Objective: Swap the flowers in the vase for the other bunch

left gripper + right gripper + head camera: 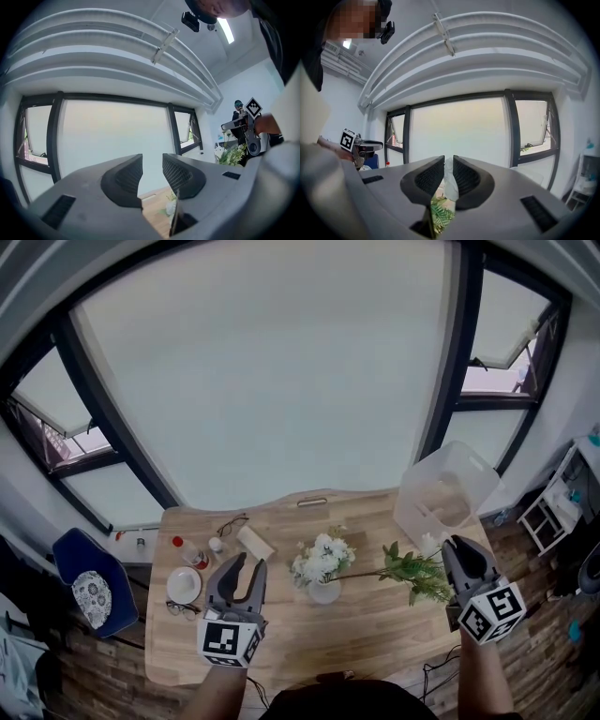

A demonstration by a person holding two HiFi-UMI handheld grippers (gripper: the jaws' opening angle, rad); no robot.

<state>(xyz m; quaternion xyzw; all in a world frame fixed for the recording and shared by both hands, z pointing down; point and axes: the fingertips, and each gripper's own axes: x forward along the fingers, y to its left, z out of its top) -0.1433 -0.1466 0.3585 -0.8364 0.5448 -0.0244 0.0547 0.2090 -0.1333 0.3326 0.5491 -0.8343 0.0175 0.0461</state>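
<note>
A small white vase stands mid-table with white flowers in it. My right gripper is shut on the other bunch, green fern leaves with a white bloom, held level to the right of the vase, its stem reaching toward the flowers. In the right gripper view a white part of that bunch is pinched between the jaws and green leaves show below. My left gripper hangs open left of the vase; in its own view the left gripper has nothing between its pads.
The wooden table carries a clear plastic bin at the back right. On its left side lie a white plate, a red-capped bottle, glasses and a pale block. A blue chair stands left.
</note>
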